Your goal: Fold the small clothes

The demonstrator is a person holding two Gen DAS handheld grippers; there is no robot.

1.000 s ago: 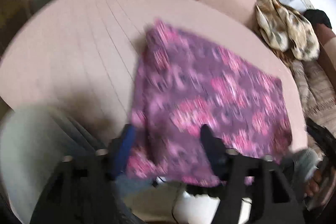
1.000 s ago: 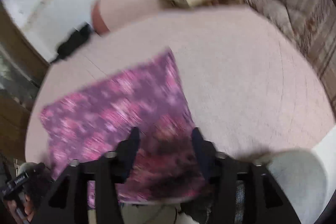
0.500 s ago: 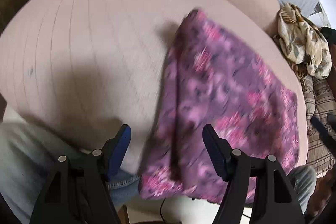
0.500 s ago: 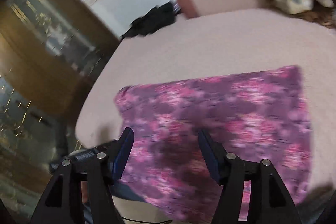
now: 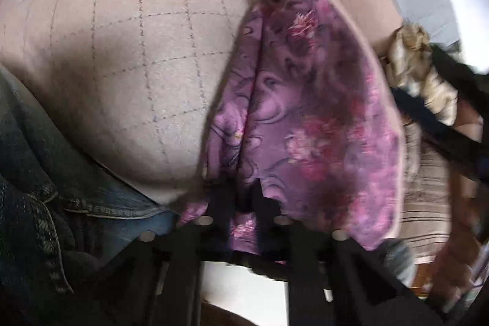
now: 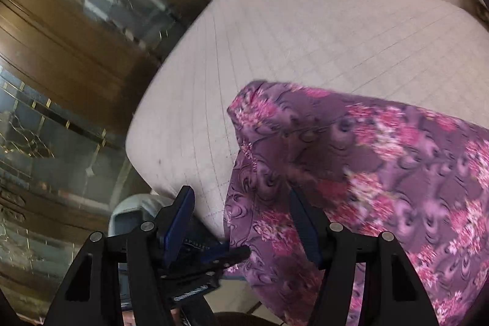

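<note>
We are at the gripping step of the fold. Our left tool (image 5: 241, 197) is pressed together on the near edge of the purple floral cloth (image 5: 305, 118), bunching it into a long ridge. Our right tool (image 6: 241, 222) hangs spread wide over the cloth's near left corner, holding nothing. The cloth lies on the pink quilted cushion (image 5: 137, 51), its near edge drooping over the front. It is thin, soft and limp, roughly rectangular. Next, we judge, the right tool must pinch its own corner so both can carry the edge across evenly.
</note>
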